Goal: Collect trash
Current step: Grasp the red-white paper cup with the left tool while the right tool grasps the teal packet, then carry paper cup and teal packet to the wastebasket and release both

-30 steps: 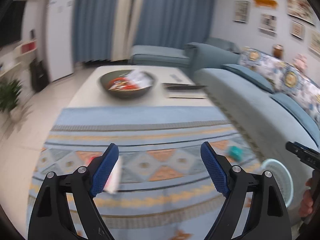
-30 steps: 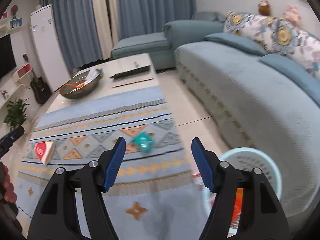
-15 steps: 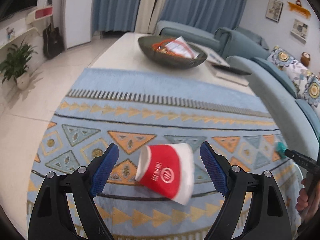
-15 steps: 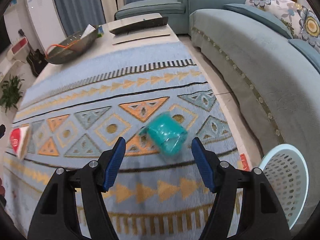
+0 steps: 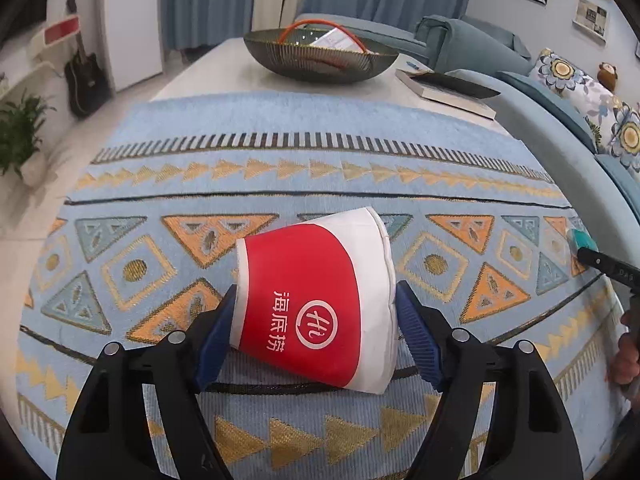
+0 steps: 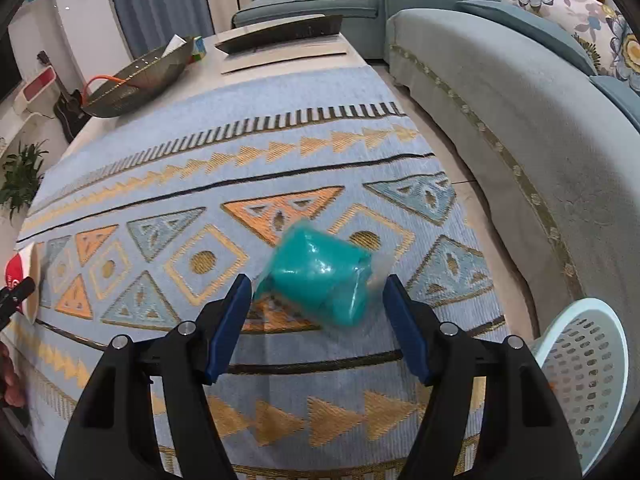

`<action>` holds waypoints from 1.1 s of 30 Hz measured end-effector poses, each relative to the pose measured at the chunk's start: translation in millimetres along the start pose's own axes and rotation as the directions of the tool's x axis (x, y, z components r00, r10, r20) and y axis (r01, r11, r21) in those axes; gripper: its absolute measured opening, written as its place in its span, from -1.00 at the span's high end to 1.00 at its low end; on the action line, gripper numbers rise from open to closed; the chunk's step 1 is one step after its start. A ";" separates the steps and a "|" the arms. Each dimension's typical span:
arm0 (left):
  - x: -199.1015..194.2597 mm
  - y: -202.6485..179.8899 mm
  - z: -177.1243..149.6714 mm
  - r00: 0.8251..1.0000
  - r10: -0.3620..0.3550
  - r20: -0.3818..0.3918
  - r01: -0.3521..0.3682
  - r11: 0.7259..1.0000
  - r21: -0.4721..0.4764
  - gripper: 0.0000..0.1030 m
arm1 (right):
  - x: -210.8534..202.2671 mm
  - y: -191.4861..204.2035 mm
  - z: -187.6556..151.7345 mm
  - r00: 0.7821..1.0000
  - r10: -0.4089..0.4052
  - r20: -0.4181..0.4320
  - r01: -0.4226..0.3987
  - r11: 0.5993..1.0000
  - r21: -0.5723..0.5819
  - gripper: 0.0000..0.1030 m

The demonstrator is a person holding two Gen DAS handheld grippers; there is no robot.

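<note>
A red and white paper cup [image 5: 316,300] lies on its side on the patterned rug [image 5: 320,152]. My left gripper [image 5: 314,332] is open, with its blue pads on either side of the cup, close to its walls. A teal plastic-wrapped packet [image 6: 316,276] lies on the rug in the right wrist view. My right gripper [image 6: 316,320] is open, with its pads on either side of the packet's near end. The cup also shows at the left edge of the right wrist view [image 6: 22,280]. A white perforated basket [image 6: 588,376] stands at the right by the sofa.
A blue-grey sofa [image 6: 520,100] runs along the rug's right side. A low table [image 5: 224,68] beyond the rug holds a dark bowl [image 5: 320,56] and books [image 5: 444,88]. A potted plant [image 5: 20,136] and a guitar [image 5: 84,76] stand at the left.
Both grippers have moved down and forward. The cup now sits between the left pads, and the teal packet between the right pads. Both grippers stay open.
</note>
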State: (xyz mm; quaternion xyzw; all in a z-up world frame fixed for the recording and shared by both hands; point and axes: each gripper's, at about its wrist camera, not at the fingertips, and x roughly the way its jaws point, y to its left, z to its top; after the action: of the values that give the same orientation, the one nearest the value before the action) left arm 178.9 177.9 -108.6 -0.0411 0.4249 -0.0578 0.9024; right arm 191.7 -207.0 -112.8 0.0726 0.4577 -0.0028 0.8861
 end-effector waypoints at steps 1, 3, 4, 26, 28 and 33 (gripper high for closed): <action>-1.3 -1.9 0.2 1.000 -0.002 0.009 0.002 1.000 0.001 -0.40 | -0.1 0.0 0.4 1.000 0.005 0.002 -0.005 1.000 0.002 -0.26; -6.1 -5.6 -0.8 1.000 0.000 0.030 0.000 1.000 0.001 -0.40 | -1.5 0.1 0.0 1.000 0.025 0.008 -0.025 1.000 0.012 -0.42; -9.0 -6.3 0.1 0.999 -0.004 0.038 0.004 1.000 -0.001 -0.40 | -2.0 -0.1 1.1 1.000 0.026 0.014 -0.026 1.000 0.014 -0.45; -110.2 -165.8 14.5 0.938 -0.286 0.195 0.244 0.946 0.213 -0.40 | -145.1 -30.3 -5.0 0.969 -0.080 0.236 0.086 0.996 -0.018 0.14; -124.1 -200.8 14.7 0.918 -0.345 0.195 0.292 0.922 0.255 -0.41 | -168.5 -42.3 -12.9 0.962 -0.104 0.254 0.110 0.994 -0.012 0.14; -135.6 -283.7 0.4 0.886 -0.443 0.139 0.378 0.862 0.338 -0.41 | -212.4 -92.6 -57.8 0.940 -0.198 0.278 0.187 0.980 0.065 0.14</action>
State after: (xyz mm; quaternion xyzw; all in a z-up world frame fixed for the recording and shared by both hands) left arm 73.8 -84.1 29.9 0.0009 0.2937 -0.3089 0.9046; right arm 14.8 -304.1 14.9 0.0431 0.3309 -0.1085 0.9364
